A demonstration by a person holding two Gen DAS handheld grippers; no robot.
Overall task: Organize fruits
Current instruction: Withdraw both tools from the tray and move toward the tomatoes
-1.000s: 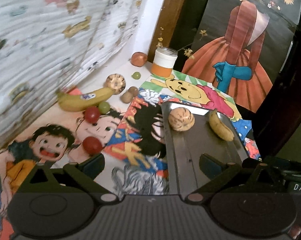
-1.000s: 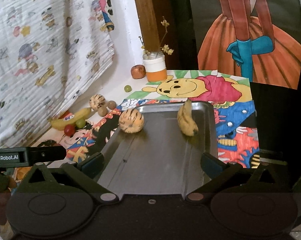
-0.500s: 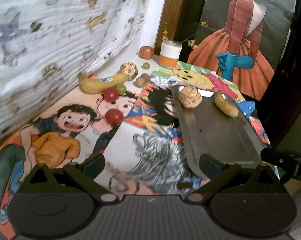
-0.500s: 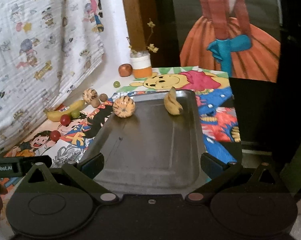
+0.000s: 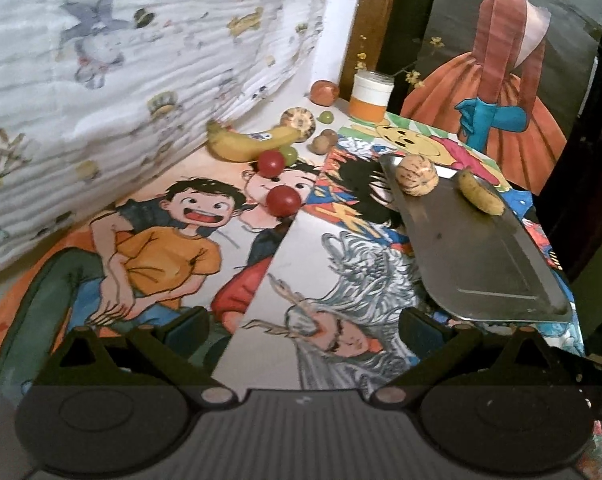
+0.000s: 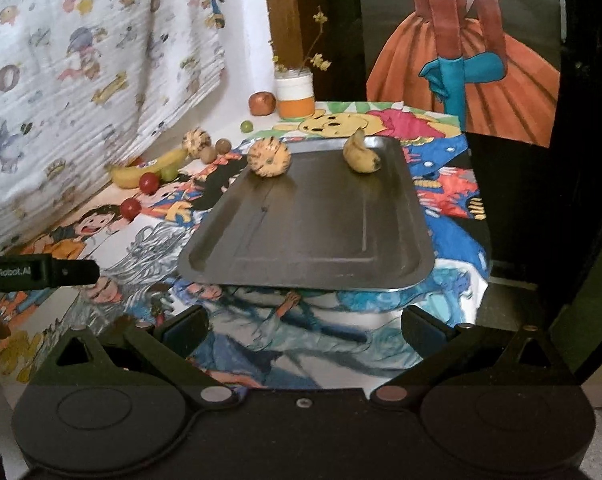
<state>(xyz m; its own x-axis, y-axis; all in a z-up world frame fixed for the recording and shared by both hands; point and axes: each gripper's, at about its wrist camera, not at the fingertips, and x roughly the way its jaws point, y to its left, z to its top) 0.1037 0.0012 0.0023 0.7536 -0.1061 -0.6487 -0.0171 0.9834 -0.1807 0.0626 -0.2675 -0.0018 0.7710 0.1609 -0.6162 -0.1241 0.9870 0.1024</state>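
A steel tray (image 6: 309,240) (image 5: 481,252) lies on the cartoon-printed table and holds a striped round fruit (image 6: 269,157) (image 5: 416,176) and a small banana (image 6: 361,155) (image 5: 481,194) at its far end. Loose fruit lies left of the tray: a large banana (image 5: 249,142) (image 6: 149,168), two red tomatoes (image 5: 283,200) (image 5: 271,163), a green grape (image 5: 326,117), a second striped fruit (image 5: 300,122), two brown nuts (image 5: 323,142) and an apple (image 5: 323,91). My left gripper (image 5: 304,330) and my right gripper (image 6: 304,330) are both open, empty, near the table's front.
An orange-and-white jar (image 5: 371,96) (image 6: 295,96) with dried flowers stands at the back by a wooden post. A printed white cloth (image 5: 121,60) hangs along the left. A poster of an orange dress (image 6: 469,60) stands behind. The table drops off on the right.
Both grippers have pulled back toward the table's front edge, so the tray and fruit look farther away. The fruit has not moved; both jaws stayed open.
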